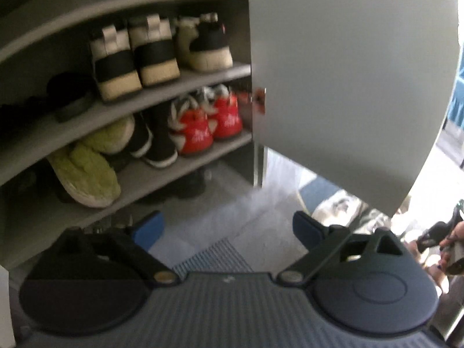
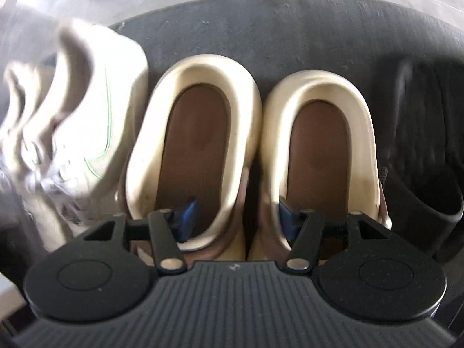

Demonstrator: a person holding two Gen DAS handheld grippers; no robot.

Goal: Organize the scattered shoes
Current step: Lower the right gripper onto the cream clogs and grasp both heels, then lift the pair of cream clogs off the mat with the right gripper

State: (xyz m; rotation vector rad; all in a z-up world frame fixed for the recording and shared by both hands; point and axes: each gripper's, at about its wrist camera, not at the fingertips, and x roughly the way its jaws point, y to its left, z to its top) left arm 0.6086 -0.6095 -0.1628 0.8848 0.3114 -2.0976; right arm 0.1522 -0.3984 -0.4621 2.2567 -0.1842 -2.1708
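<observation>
Cream-rimmed slippers [image 2: 229,145] with brown insoles sit side by side on a dark mat [image 2: 290,29], heels toward 12 o'clock; the right gripper [image 2: 236,211] has its jaws apart, one blue pad inside each slipper, pressing on neither. A white sneaker [image 2: 87,110] lies at 9 o'clock. At the shoe cabinet [image 1: 174,87], red shoes [image 1: 208,121] sit on a shelf at 11 o'clock of the left gripper [image 1: 229,226], whose jaws are wide apart and empty.

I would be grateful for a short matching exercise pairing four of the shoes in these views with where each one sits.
1. red sneakers
2. green slippers
3. cream slippers
4. white sneaker

A. lower shelf, left side
B. dark mat, beside the cream pair
C. lower shelf, near the cabinet door
D. dark mat, ahead of the right claw

Pairs: 1-C, 2-A, 3-D, 4-B
</observation>
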